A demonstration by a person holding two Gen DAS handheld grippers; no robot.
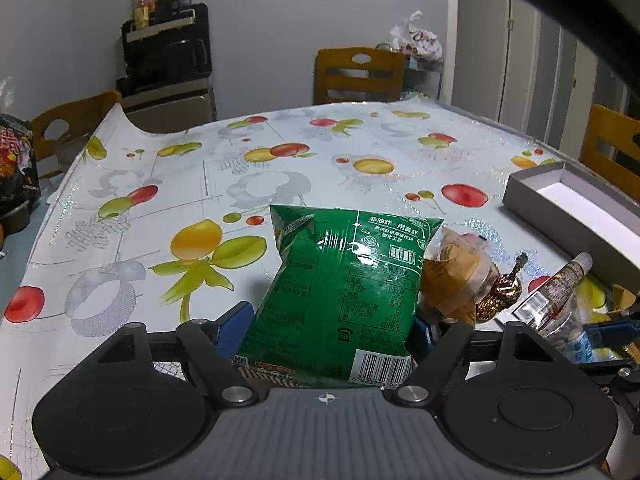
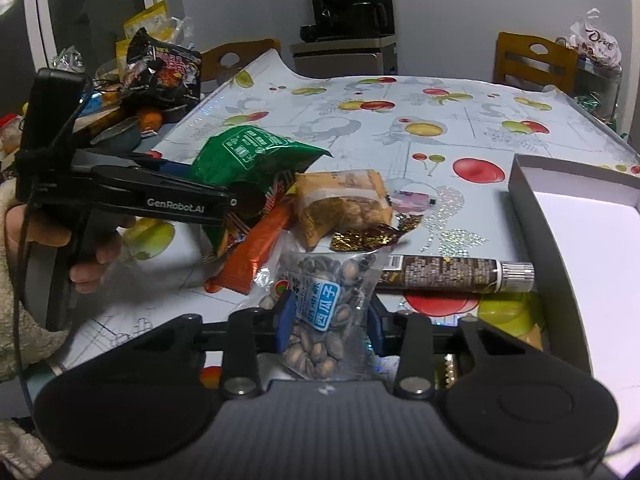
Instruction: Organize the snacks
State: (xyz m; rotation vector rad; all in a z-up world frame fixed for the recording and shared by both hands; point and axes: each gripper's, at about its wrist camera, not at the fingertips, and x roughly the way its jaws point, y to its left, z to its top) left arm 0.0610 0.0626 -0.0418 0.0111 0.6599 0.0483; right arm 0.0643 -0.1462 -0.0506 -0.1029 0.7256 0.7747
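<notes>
At the left, the left gripper [image 1: 332,322] is clamped on a green snack bag [image 1: 344,292], lifted over the desk [image 1: 168,184]. Next comes the pile: an orange bar [image 2: 256,250], a tan nut packet [image 2: 340,204], a gold candy [image 2: 366,238] and a brown tube [image 2: 456,276]. The right gripper [image 2: 330,322] pinches a clear seed bag [image 2: 326,316]. At the far right the grey box [image 2: 524,184] looks empty, so sorting has barely begun. Beyond the pile the desk lies open; the box wall stands close beside the right gripper.
</notes>
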